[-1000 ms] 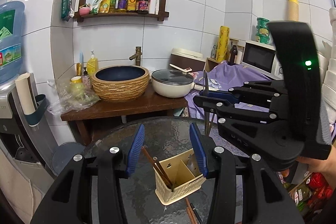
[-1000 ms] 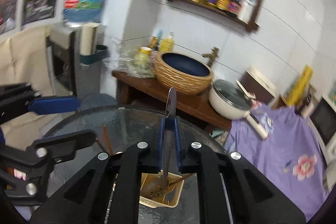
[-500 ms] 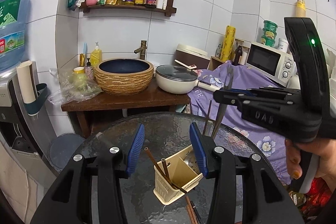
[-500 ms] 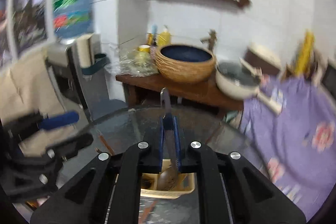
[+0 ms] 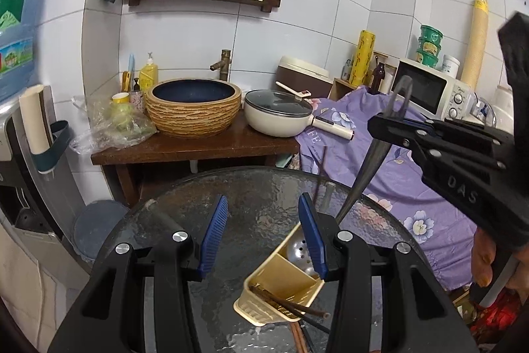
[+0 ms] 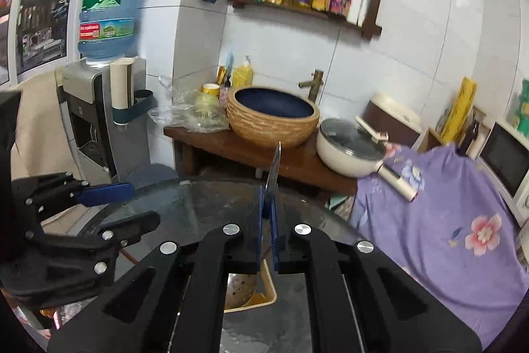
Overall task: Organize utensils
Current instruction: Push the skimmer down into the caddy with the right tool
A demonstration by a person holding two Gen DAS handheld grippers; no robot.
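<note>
A cream utensil caddy point(image 5: 279, 296) with compartments lies tipped on the round glass table point(image 5: 258, 191). Brown chopsticks point(image 5: 287, 303) stick out of its near compartment. My right gripper point(image 6: 267, 204) is shut on the handle of a perforated metal ladle point(image 5: 367, 164); the ladle's bowl point(image 5: 299, 253) sits in the caddy's far compartment, also seen in the right wrist view point(image 6: 239, 286). My left gripper point(image 5: 261, 230) is open and empty, just above the caddy. The right gripper also shows in the left wrist view point(image 5: 396, 134).
More chopsticks point(image 5: 299, 336) lie on the glass by the caddy. Behind the table stands a wooden counter point(image 5: 198, 151) with a woven basin point(image 5: 193, 110) and a lidded pan point(image 5: 279, 116). A purple cloth point(image 5: 390, 161) covers furniture at the right. A water dispenser point(image 6: 102, 108) stands left.
The right gripper has swung to the right with the ladle, its bowl staying in the caddy. The caddy has tipped from upright onto its side. The left gripper stays open.
</note>
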